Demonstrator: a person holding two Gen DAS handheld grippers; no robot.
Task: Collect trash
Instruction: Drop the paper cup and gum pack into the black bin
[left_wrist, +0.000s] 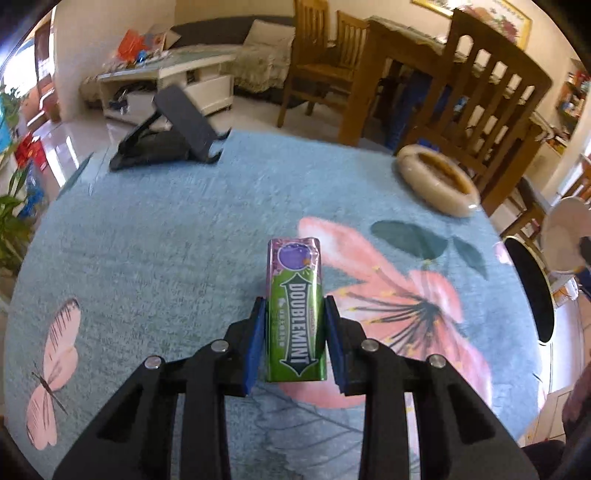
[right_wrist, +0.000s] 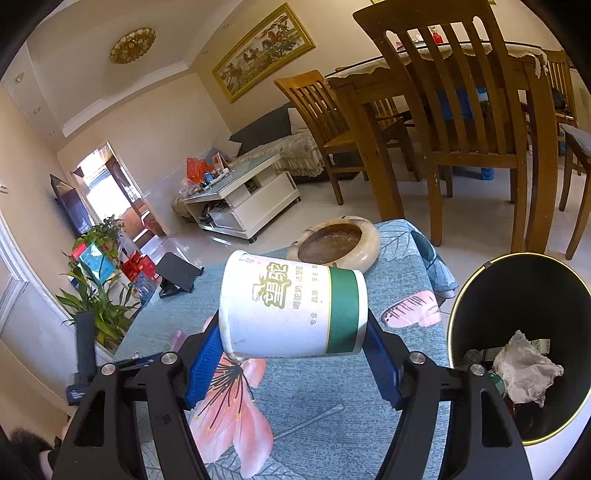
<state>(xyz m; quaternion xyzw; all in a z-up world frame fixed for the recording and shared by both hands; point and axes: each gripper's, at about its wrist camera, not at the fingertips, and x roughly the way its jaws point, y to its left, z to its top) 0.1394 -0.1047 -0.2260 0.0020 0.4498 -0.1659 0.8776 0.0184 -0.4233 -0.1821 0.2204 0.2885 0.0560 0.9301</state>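
A green and purple Doublemint gum pack (left_wrist: 295, 314) is clamped lengthwise between the blue pads of my left gripper (left_wrist: 294, 314), held above the blue flowered tablecloth (left_wrist: 166, 240). My right gripper (right_wrist: 291, 328) is shut on a white paper cup with a green band (right_wrist: 291, 306), which lies on its side between the pads, above the table. The black bin with a gold rim (right_wrist: 524, 347) stands right of the table and holds crumpled white paper (right_wrist: 524, 369) and other scraps. In the left wrist view the bin (left_wrist: 532, 288) shows at the right edge.
A beige stone ashtray (right_wrist: 336, 242), also seen in the left wrist view (left_wrist: 437, 179), sits at the table's far corner. A black stand (left_wrist: 173, 136) rests at the far left of the table. Wooden chairs (right_wrist: 465, 122) stand beyond it, plants (right_wrist: 99, 295) at the left.
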